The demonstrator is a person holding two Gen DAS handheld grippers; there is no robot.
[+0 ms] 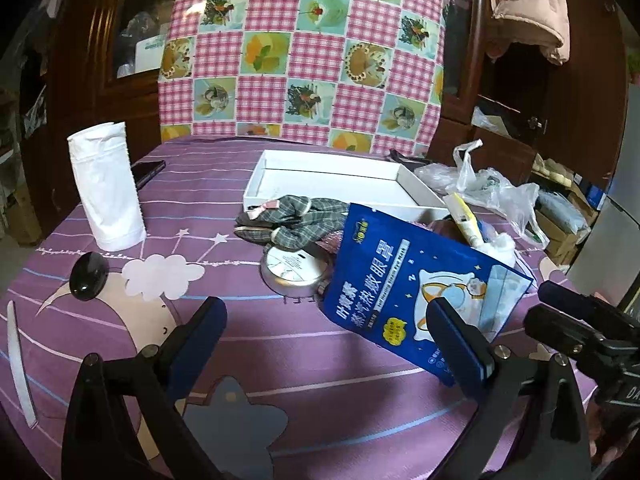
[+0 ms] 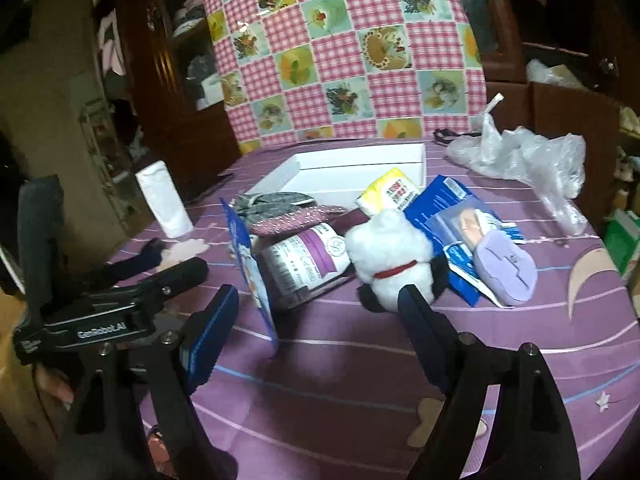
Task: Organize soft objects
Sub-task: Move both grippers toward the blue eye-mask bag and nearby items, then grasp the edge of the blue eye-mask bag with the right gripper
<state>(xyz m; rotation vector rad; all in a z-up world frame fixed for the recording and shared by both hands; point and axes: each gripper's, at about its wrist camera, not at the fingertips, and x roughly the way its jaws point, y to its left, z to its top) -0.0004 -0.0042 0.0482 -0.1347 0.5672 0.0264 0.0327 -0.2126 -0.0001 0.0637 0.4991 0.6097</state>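
While nothing soft yet lies in the white tray (image 2: 360, 168), counts as barely begun; tray bare at the back of the purple cloth (image 1: 280, 360), every item heaped just in front of it. Still to sort, judging by the pile: white plush toy (image 2: 390, 258) with a red collar, lying on the cloth between a tipped jar (image 2: 304, 264) and a blue box (image 2: 444, 208); grey plaid fabric piece (image 1: 296, 220) against the tray's near wall; pink dotted cloth (image 2: 296, 216) just beside it (hard things such as the jar and a purple soap-like bar (image 2: 506, 270) mixed among them). Right gripper (image 2: 316, 300): jaws spread wide, nothing clamped, aimed at the plush toy, right fingertip just before its dark underside, contact not certain. Left gripper (image 1: 324, 312): also wide apart and empty, hovering low over the cloth near the upright blue eye-mask pouch (image 1: 412, 288), not pinching it. Likely next: closing on the plush toy and carrying it to the tray.
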